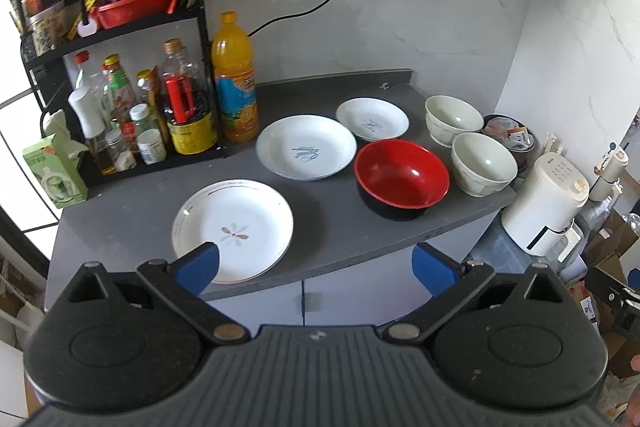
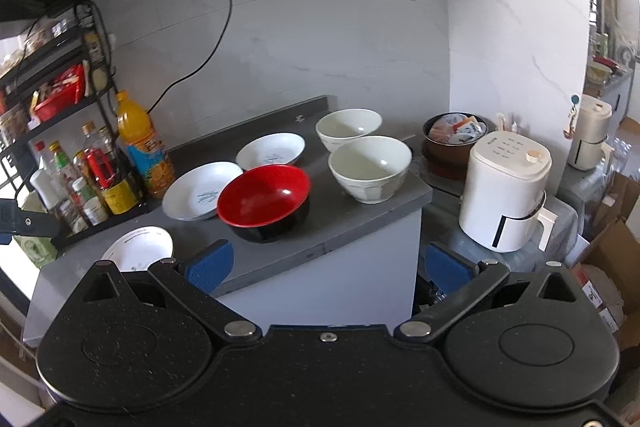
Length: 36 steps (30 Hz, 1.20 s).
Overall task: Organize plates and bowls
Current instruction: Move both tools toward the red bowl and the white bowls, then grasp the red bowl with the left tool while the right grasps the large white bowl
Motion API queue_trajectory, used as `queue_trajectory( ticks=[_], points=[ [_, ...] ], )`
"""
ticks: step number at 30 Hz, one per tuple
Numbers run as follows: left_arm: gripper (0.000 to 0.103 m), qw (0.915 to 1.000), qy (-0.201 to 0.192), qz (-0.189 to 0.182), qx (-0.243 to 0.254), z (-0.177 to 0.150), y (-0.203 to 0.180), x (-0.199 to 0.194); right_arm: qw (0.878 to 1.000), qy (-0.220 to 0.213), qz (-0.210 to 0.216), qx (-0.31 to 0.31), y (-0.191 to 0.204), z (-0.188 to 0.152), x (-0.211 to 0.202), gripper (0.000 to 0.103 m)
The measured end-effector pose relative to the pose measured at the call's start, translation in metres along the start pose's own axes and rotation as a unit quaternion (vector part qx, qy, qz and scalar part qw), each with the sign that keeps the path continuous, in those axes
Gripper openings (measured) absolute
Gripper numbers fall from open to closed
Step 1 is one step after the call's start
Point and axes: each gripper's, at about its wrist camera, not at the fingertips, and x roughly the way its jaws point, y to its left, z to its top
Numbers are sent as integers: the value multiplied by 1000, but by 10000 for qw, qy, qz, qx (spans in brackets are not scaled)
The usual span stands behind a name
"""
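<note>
**Plates and bowls spread across a kitchen counter**

Both hand-held grippers hover at the near edge of a grey counter (image 1: 328, 227), jaws spread wide and holding nothing. The left gripper (image 1: 316, 269) sits just before a flower-patterned plate (image 1: 233, 229), one blue pad overlapping its near rim. The right gripper (image 2: 325, 265) faces a red bowl (image 2: 264, 197), which stands in front of two white plates (image 2: 202, 191) (image 2: 271, 151). Two cream bowls (image 2: 370, 163) (image 2: 348, 127) stand side by side at the counter's right end. An orange juice bottle (image 1: 234, 79) stands beside a black rack (image 1: 120, 27) of condiments on the left; a white appliance (image 2: 504, 191) sits lower on the right.
</note>
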Motion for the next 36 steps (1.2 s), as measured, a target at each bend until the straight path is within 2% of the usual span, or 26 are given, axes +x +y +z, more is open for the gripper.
queue_trajectory(
  ticks=[8,11,15,18,22,26,28,36],
  points=[
    [101,9998,20,-180,73,19,-19,33,9998,-69,-177,66,-8,10,20,102],
    [100,9996,32,-256,112,30,-24,56,9997,-79,-227,90,-9,15,36,101],
    [99,9990,2,-382,221,49,-33,96,9993,-25,-329,163,-10,25,68,95],
    [94,9981,85,-505,330,64,-39,129,9989,92,-355,308,-11,34,94,80],
    [89,9970,148,-564,513,83,-51,163,9983,215,-389,382,-11,42,127,70],
    [84,9950,214,-662,717,101,-63,199,9963,330,-595,524,-14,49,159,61],
    [76,9945,284,-687,739,109,-67,218,9953,391,-643,616,-16,52,175,55],
    [61,9894,480,-1056,878,128,-89,264,9904,573,-917,864,-24,61,213,44]
  ],
)
